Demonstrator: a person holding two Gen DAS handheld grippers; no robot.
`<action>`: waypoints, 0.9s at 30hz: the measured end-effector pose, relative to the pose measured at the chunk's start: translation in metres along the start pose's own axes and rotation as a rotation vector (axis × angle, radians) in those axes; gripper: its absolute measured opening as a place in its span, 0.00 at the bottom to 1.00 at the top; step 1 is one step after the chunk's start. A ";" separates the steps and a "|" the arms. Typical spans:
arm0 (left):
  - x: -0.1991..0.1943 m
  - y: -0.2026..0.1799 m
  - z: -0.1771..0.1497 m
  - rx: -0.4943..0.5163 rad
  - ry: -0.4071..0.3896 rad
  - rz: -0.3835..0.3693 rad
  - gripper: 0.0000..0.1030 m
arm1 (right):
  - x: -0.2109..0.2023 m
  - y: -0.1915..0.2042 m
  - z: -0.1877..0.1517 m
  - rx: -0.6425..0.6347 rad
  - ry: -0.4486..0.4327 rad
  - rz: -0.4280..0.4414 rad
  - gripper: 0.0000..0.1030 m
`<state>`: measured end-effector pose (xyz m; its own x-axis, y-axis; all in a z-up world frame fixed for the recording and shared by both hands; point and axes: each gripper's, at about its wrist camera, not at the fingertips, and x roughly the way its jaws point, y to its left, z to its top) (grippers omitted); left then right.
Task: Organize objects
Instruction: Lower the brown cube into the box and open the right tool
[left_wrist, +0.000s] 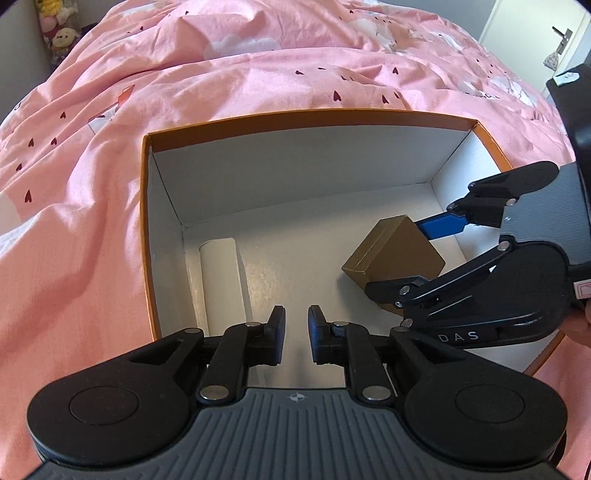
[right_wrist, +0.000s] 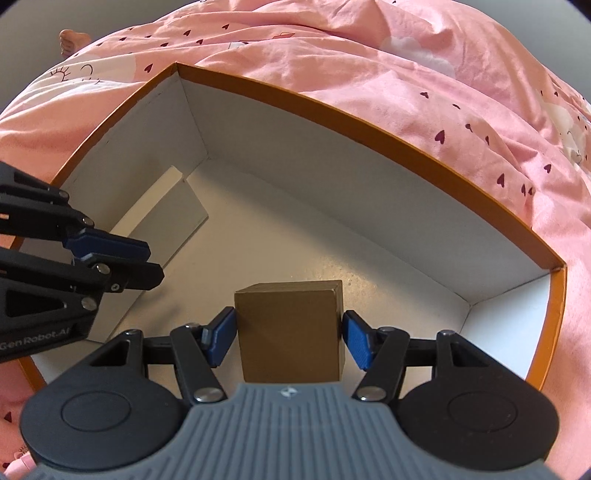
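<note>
The brown cardboard cube sits low inside the orange-rimmed box, close to the white floor, though whether it rests on that floor cannot be told. The right tool has it clamped, one blue pad pressed against each side face, the jaws standing fairly wide because the cube fills the gap. From the left wrist view the same cube appears tilted, one corner toward the camera, with the right tool reaching in from the right edge, one blue finger behind the cube and one black linkage crossing in front of it. The left tool hangs over the near part of the box, its pads a narrow gap apart, nothing between them, only bare white floor below. In the right wrist view that left tool comes in from the left, its fingers nearly together above a white flat box. That white flat box lies along the left inner wall of the orange-rimmed box, well apart from the cube. The box's inside is white all round. It stands on a bed, on a pink duvet printed with small dark hearts and pale clouds.
</note>
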<state>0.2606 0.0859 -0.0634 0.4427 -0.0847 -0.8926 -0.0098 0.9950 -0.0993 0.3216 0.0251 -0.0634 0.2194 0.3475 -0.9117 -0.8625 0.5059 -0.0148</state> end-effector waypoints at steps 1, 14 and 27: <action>0.000 0.000 0.002 0.016 0.002 0.002 0.18 | 0.002 0.000 0.001 -0.010 -0.001 0.001 0.62; 0.005 -0.007 0.022 0.202 0.118 0.038 0.25 | 0.003 -0.007 -0.001 -0.060 -0.019 -0.003 0.69; 0.053 -0.027 0.017 0.150 0.330 0.215 0.25 | -0.005 -0.022 -0.019 -0.027 -0.017 0.053 0.67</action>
<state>0.2994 0.0556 -0.1008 0.1335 0.1377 -0.9814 0.0710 0.9864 0.1481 0.3310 -0.0026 -0.0659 0.1804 0.3872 -0.9042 -0.8853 0.4646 0.0223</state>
